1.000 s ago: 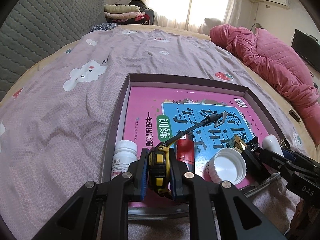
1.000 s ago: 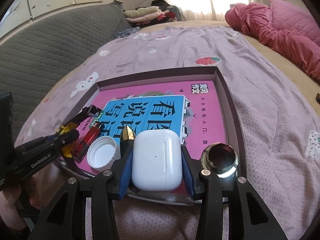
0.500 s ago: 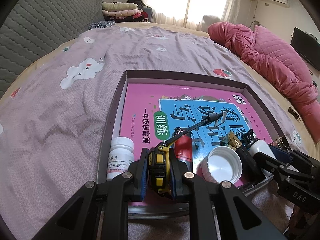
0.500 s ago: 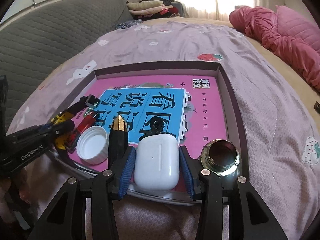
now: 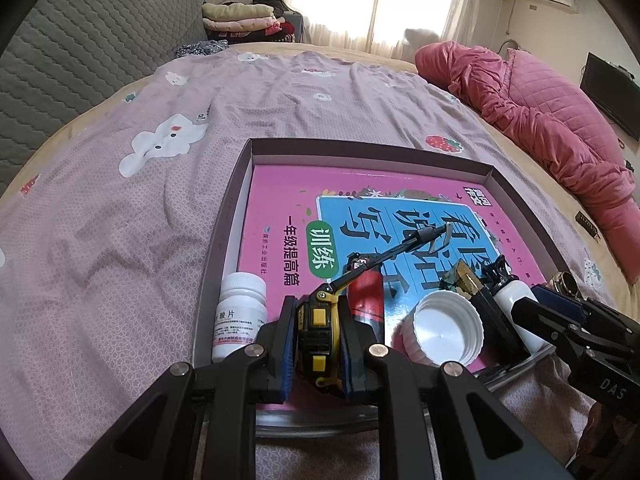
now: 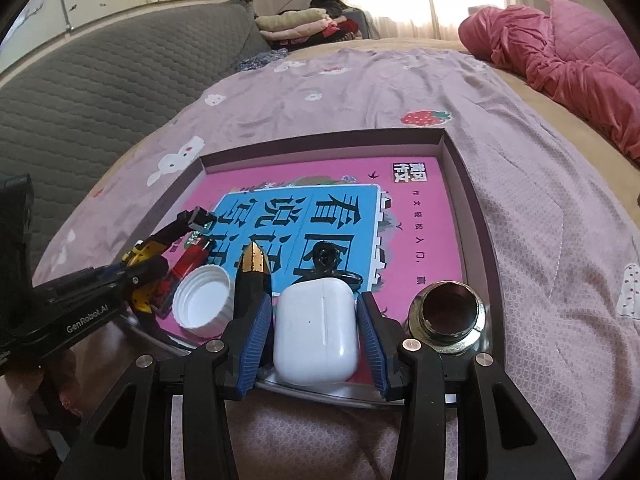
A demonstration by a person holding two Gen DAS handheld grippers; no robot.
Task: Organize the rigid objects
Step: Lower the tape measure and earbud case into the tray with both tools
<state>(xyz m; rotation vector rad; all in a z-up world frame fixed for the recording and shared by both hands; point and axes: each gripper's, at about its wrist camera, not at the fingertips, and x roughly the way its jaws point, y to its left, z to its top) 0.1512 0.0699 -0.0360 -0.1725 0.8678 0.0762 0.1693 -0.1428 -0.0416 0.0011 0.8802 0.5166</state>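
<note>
A: The left hand-held gripper (image 5: 320,312) is clenched on a yellow and black tape measure (image 5: 316,344), blue pads tight on both its sides.

B: Where is that tape measure?

A: Over the near edge of the tray (image 5: 368,148), which lies on the bed sheet (image 5: 120,240). Its blade is drawn out and slants away over the pink and blue book (image 5: 280,200) that fills the tray floor. I cannot tell whether the body rests on anything.

B: And the right hand-held gripper (image 6: 314,300)?

A: It stands around a white earbud case (image 6: 316,332). The case lies between the pads at the tray's near edge, with the pads close on either side. Whether they press on it I cannot tell.

B: What else is in the tray?

A: A white pill bottle (image 5: 240,316) stands upright in the near left corner, just beside the left finger. A red lighter (image 5: 366,296) lies under the tape blade. Next to it is a white screw cap (image 5: 444,328), open side up. Between the cap and the earbud case lies a black piece with a gold tip (image 6: 252,276), and a small black clip (image 6: 328,258) sits on the book just beyond the case.

B: Anything on the right?

A: A metal ring fitting (image 6: 450,314) sits at the near right corner, hollow side up, just beside the right finger.
</note>
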